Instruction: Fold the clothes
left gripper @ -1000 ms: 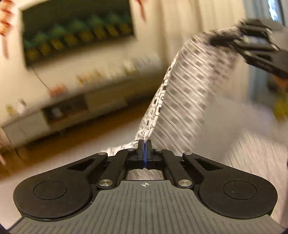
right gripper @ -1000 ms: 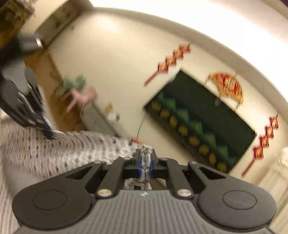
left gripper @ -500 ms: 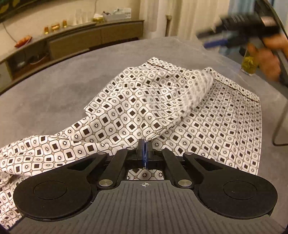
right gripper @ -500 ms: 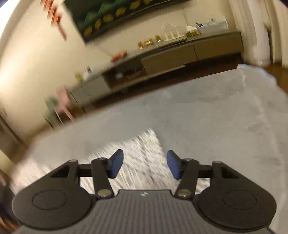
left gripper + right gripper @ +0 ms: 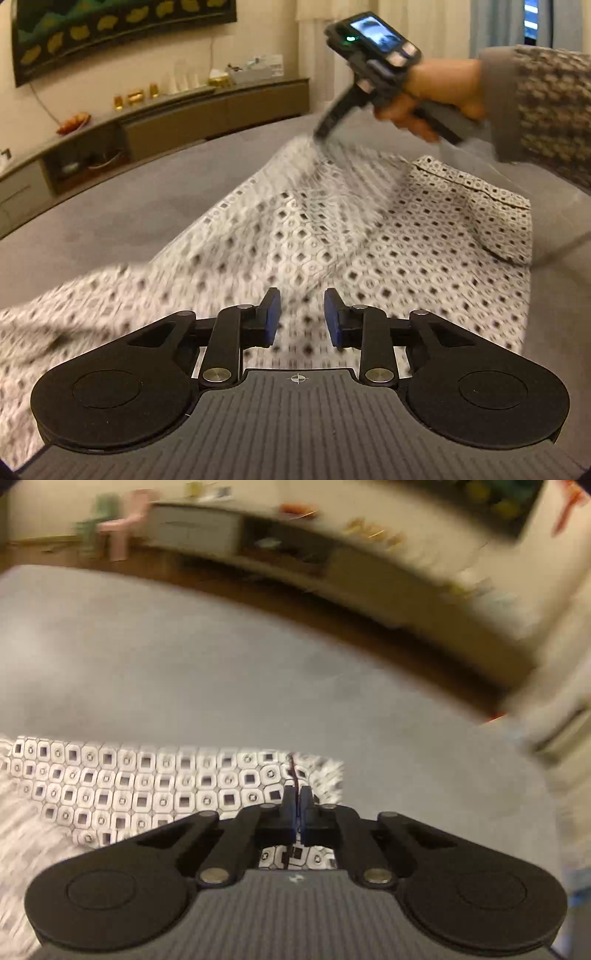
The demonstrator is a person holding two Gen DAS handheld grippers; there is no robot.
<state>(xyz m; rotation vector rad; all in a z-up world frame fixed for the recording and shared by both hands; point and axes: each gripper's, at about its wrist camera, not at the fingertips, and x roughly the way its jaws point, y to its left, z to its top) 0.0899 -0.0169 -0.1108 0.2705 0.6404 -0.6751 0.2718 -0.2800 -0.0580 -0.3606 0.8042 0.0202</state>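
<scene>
A white garment (image 5: 332,236) printed with small dark squares lies spread on a grey padded surface (image 5: 110,206), with a long low cabinet (image 5: 207,110) against the wall behind it. Seen from the left wrist, the left gripper (image 5: 301,321) hangs just above the near part of the cloth. Its blue-padded fingers (image 5: 271,314) have just been opening and stand a little apart, with cloth showing below the gap but nothing pinched between them. The garment runs away from this gripper toward the far right, where a hemmed edge is turned back on itself. Up there a person's hand (image 5: 436,96), in a patterned sleeve, holds the right gripper (image 5: 295,797) low over the far edge. Seen from the right wrist, those jaws have just been closing and are now together on the cloth's edge beside a dark seam line (image 5: 293,771), at the garment's right corner, with bare grey surface beyond. For the coming fold, the right hand likely has the hold that matters, while the left is free and nearest the near part of the garment.
</scene>
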